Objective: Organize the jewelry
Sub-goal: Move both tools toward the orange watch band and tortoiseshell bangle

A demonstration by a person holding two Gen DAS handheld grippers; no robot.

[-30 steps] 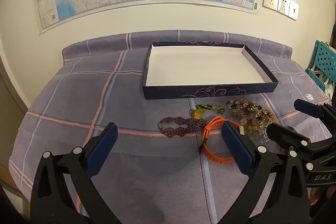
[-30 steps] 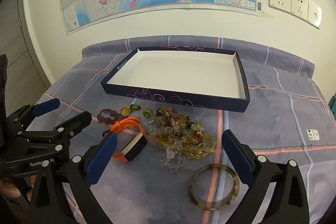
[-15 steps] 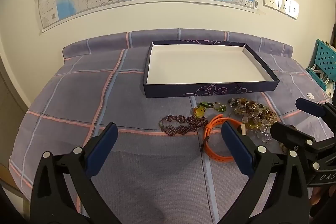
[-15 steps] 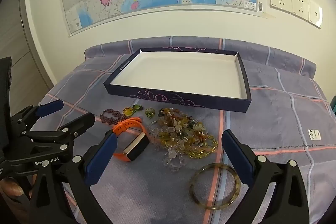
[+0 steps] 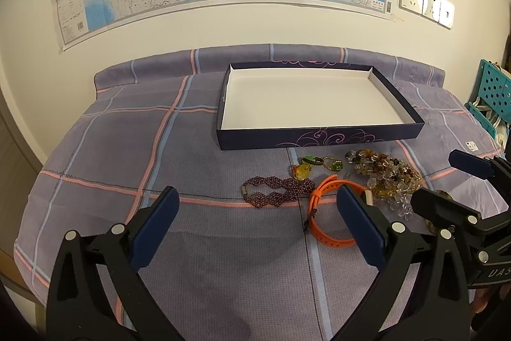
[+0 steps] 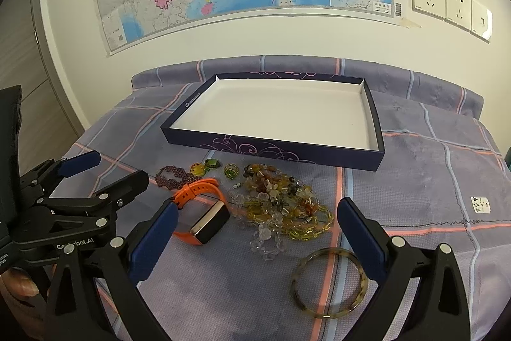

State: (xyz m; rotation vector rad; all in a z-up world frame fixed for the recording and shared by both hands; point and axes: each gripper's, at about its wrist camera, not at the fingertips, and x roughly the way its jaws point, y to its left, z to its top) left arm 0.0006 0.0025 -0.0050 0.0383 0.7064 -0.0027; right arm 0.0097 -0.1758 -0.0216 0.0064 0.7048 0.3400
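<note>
A shallow dark blue box (image 5: 319, 141) (image 6: 274, 149) with a white inside lies on the plaid cloth, nothing in it. In front of it lies the jewelry: a purple beaded bracelet (image 5: 274, 192) (image 6: 174, 178), an orange watch (image 5: 325, 226) (image 6: 204, 213), green and amber glass rings (image 5: 319, 163) (image 6: 210, 165), a heap of amber and clear bead strands (image 5: 383, 178) (image 6: 281, 203), and a tortoiseshell bangle (image 6: 329, 282). My left gripper (image 5: 255, 213) (image 6: 105, 168) hovers open near the purple bracelet. My right gripper (image 6: 255, 222) (image 5: 447, 178) hovers open over the bead heap.
A map hangs on the wall behind, with wall sockets (image 6: 453, 5) at the right. A teal perforated basket (image 5: 491, 95) stands beyond the table's right edge. The cloth's left half (image 5: 111, 149) is bare. A small white label (image 6: 480, 205) lies on the cloth at the right.
Both grippers have drifted slightly; the jewelry and box sit a little lower and nearer in both views. Nothing was taken hold of.
</note>
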